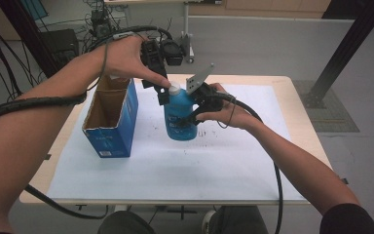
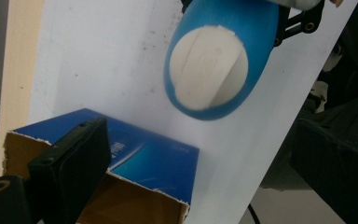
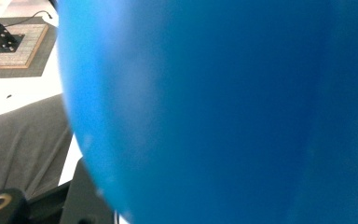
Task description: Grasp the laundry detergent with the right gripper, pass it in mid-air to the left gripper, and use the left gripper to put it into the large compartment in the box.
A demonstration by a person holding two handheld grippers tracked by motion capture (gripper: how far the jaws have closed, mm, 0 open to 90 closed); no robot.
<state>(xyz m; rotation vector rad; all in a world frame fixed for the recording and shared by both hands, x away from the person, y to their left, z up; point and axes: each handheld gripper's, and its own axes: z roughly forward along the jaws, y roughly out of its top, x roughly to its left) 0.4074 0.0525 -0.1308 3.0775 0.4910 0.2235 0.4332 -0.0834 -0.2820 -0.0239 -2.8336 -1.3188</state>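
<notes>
Holding the blue bottle point(image 1: 180, 117) above the white sheet point(image 1: 175, 161), our right gripper point(image 1: 195, 113) has its jaws clamped on the bottle's body, the grip taken from the side. In the left gripper view the bottle's pale underside point(image 2: 209, 70) shows lifted off the paper, so we judge it is carried, not resting. Our left gripper point(image 1: 164, 90) sits at the white cap point(image 1: 174, 88), just above the bottle's neck; whether its jaws pinch the cap or merely stand beside it we cannot tell. The open blue carton point(image 1: 112, 117) stands upright just to the left of the bottle, mouth facing up.

We judge the step in hand to be moving the bottle toward the carton. To do it well, we should keep the side grip firm, keep the bottle upright, bring it over the carton's opening clear of the torn rim point(image 2: 144, 184), and lower it straight before releasing.
</notes>
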